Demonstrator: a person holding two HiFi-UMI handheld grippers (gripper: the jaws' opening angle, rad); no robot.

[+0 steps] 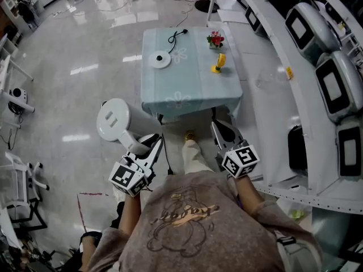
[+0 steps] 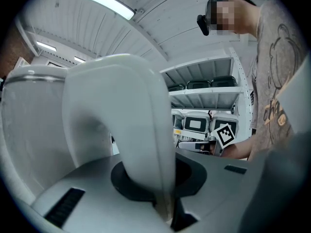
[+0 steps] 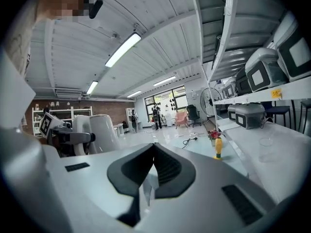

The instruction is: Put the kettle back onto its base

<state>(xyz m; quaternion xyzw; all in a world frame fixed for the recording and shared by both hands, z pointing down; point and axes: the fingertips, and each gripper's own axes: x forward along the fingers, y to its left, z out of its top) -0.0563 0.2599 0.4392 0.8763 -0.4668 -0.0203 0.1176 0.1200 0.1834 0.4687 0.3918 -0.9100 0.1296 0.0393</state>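
Out ahead on the shiny floor sits the light blue table [image 1: 193, 89]. The white kettle [image 1: 116, 120] is up in the air, short of the table's near left corner. The left gripper [image 2: 163, 198] is clamped on its handle, while the right gripper [image 3: 151, 171] is pinched closed on nothing. The round base [image 1: 161, 59] sits on the table's far left.

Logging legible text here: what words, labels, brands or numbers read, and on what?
No text reads for certain.
Cursive print on the shirt: upside down, too stylised to read.
Yellow shelf tag: too small.
The marker cubes: square patterns only, no letters.
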